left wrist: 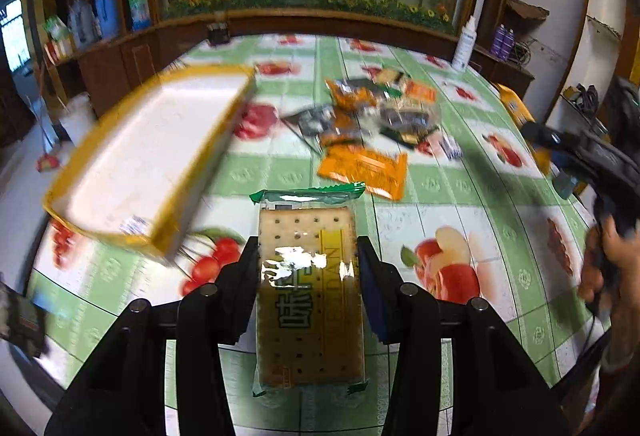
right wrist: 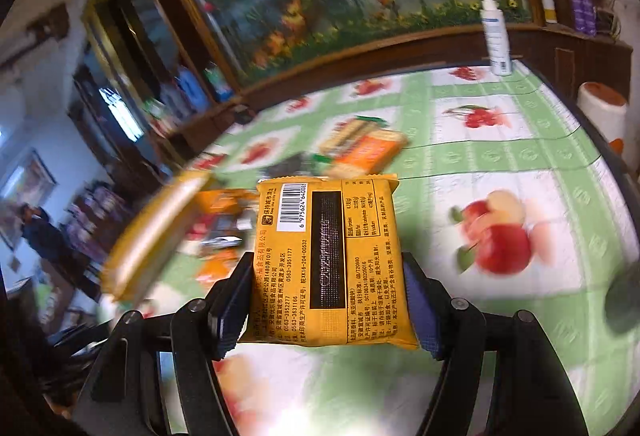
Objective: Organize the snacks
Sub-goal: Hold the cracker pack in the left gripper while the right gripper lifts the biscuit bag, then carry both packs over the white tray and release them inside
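Clamped between the pads of the left hand-held gripper [left wrist: 308, 276] is a cracker packet [left wrist: 310, 292] in clear, green-ended wrap, held by its long sides above the tabletop [left wrist: 460, 220]. An orange snack packet [right wrist: 330, 264], printed back up, is gripped the same way in the right hand-held gripper [right wrist: 328, 300], which is also seen from the left view [left wrist: 568, 152] at the far right, carried by a hand [left wrist: 604, 260].

Both packets are judged light. The crackers are likely stiff but brittle, so a gentle squeeze across the flat sides suits them; the glossy film may slip. The orange packet looks softer and puffed, and is best taken at mid-body rather than by its crimped ends.

A yellow-edged box [left wrist: 156, 160], blurred, is seen to the left, seemingly off the cloth. A loose pile of snacks [left wrist: 372, 116] lies mid-table, and a spray bottle [right wrist: 496, 32] stands near the far edge. Open cloth is left near the front and right, though the right edge is close.
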